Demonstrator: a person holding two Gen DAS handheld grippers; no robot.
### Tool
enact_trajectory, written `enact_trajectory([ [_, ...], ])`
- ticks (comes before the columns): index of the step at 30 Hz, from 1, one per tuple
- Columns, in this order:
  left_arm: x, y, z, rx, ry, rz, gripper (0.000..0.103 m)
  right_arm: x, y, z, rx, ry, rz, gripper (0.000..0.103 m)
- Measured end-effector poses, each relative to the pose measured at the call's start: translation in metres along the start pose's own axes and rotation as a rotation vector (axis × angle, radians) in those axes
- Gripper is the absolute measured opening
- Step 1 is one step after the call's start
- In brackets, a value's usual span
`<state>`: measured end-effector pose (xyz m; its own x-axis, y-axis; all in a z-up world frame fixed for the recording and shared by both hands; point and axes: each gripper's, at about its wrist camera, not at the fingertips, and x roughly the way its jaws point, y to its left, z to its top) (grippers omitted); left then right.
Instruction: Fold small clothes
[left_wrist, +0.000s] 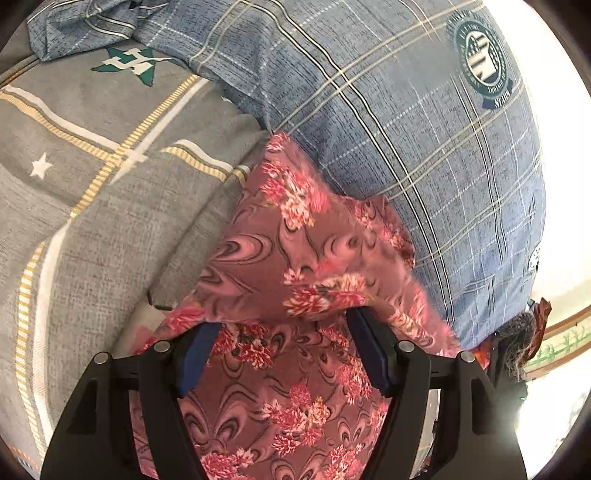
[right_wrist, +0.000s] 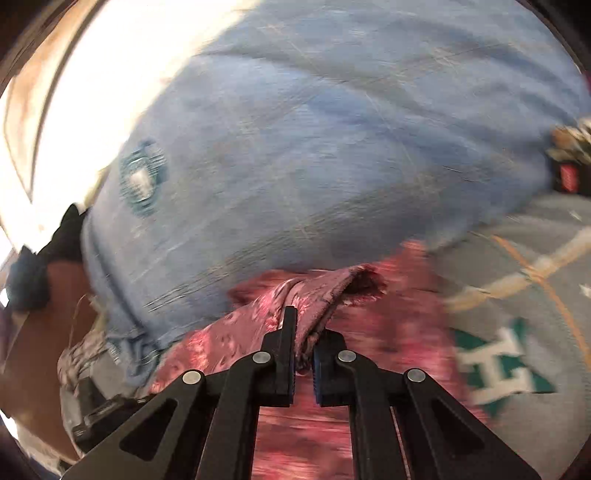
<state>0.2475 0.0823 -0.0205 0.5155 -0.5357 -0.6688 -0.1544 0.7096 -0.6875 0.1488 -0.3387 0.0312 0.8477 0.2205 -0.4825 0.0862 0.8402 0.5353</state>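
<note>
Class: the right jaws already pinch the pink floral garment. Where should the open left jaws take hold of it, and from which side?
Grip the raised folded edge of the pink floral garment lying just ahead of the left gripper. Come straight forward and low along the grey bedsheet, since that edge stands up between the open jaws, away from the blue checked pillow.

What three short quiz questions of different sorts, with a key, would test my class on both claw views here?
1. True or false: the right claw is shut on the floral cloth.
2. How do the left claw jaws stand: A) spread wide, B) clamped tight?
3. Fill in: behind the cloth lies a blue checked ____.

Key: 1 true. 2 A. 3 pillow.
</note>
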Motion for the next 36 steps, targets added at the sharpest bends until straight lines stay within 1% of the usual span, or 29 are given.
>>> enact_trajectory([
  [3, 0.0, -0.008, -0.002, 0.031, -0.006, 0.022, 0.069, 0.008, -0.021, -0.005, 0.047, 0.048, -0.038, 0.006],
  [5, -0.001, -0.008, -0.001, 0.032, -0.026, 0.033, 0.069, 0.009, -0.016, -0.004, 0.055, 0.054, -0.011, 0.006],
  [8, -0.001, -0.001, 0.004, -0.009, -0.018, 0.01, 0.069, -0.001, 0.016, 0.01, -0.002, 0.007, 0.079, 0.006],
  [10, -0.002, 0.004, 0.005, -0.034, -0.013, -0.01, 0.069, -0.011, 0.035, 0.026, -0.036, -0.047, 0.121, 0.006],
  [12, -0.003, 0.007, 0.006, -0.05, -0.006, -0.032, 0.069, -0.015, 0.043, 0.042, -0.057, -0.091, 0.118, 0.006],
  [13, -0.003, 0.007, 0.007, -0.055, 0.001, -0.044, 0.069, -0.013, 0.042, 0.046, -0.051, -0.092, 0.105, 0.006],
  [15, -0.001, 0.006, 0.008, -0.054, 0.007, -0.049, 0.069, -0.002, 0.034, 0.046, -0.048, -0.068, 0.048, 0.006],
  [17, 0.004, 0.004, 0.008, -0.051, 0.015, -0.04, 0.069, 0.013, 0.018, 0.037, -0.059, -0.008, -0.05, 0.006],
  [18, 0.006, 0.002, 0.008, -0.044, 0.011, -0.033, 0.069, 0.027, 0.004, 0.028, -0.04, 0.057, -0.112, 0.007],
  [19, 0.005, -0.002, 0.007, -0.029, 0.002, -0.019, 0.069, 0.038, -0.01, 0.019, -0.006, 0.129, -0.17, 0.012],
  [20, 0.005, -0.004, 0.006, -0.017, -0.004, -0.011, 0.069, 0.044, -0.02, 0.011, 0.022, 0.178, -0.235, 0.012],
  [21, 0.005, -0.006, 0.006, -0.01, -0.006, -0.011, 0.069, 0.044, -0.026, 0.002, 0.043, 0.191, -0.305, 0.013],
  [22, 0.005, -0.006, 0.005, -0.008, -0.007, -0.012, 0.069, 0.036, -0.027, -0.004, 0.048, 0.158, -0.296, 0.013],
  [24, 0.004, -0.007, 0.007, -0.017, -0.01, -0.03, 0.068, 0.013, -0.012, -0.013, 0.012, 0.058, -0.218, 0.013],
  [25, 0.004, -0.007, 0.007, -0.022, -0.014, -0.036, 0.068, 0.005, 0.003, -0.018, -0.027, 0.018, -0.14, 0.013],
  [26, 0.003, -0.008, 0.008, -0.02, -0.019, -0.041, 0.067, 0.002, 0.018, -0.023, -0.069, 0.02, -0.058, 0.013],
  [27, 0.003, -0.009, 0.008, -0.016, -0.025, -0.042, 0.063, 0.009, 0.037, -0.028, -0.121, 0.073, 0.025, 0.014],
  [28, 0.003, -0.011, 0.008, -0.006, -0.034, -0.042, 0.06, 0.021, 0.057, -0.036, -0.175, 0.157, 0.101, 0.014],
  [29, 0.004, -0.013, 0.008, 0.006, -0.039, -0.041, 0.054, 0.034, 0.077, -0.047, -0.225, 0.233, 0.149, 0.014],
  [30, 0.004, -0.015, 0.008, 0.021, -0.043, -0.047, 0.047, 0.043, 0.09, -0.056, -0.259, 0.274, 0.162, 0.014],
  [32, 0.002, -0.02, 0.009, 0.05, -0.052, -0.055, 0.044, 0.067, 0.116, -0.076, -0.314, 0.34, 0.165, 0.013],
  [33, 0.001, -0.022, 0.009, 0.06, -0.059, -0.055, 0.044, 0.081, 0.125, -0.084, -0.329, 0.365, 0.149, 0.011],
  [34, 0.0, -0.024, 0.009, 0.069, -0.064, -0.06, 0.044, 0.093, 0.13, -0.092, -0.343, 0.371, 0.096, 0.009],
  [35, -0.001, -0.025, 0.009, 0.073, -0.063, -0.065, 0.044, 0.104, 0.133, -0.095, -0.347, 0.36, 0.042, 0.009],
  [36, 0.0, -0.025, 0.01, 0.074, -0.061, -0.067, 0.044, 0.116, 0.136, -0.095, -0.338, 0.337, -0.03, 0.009],
])
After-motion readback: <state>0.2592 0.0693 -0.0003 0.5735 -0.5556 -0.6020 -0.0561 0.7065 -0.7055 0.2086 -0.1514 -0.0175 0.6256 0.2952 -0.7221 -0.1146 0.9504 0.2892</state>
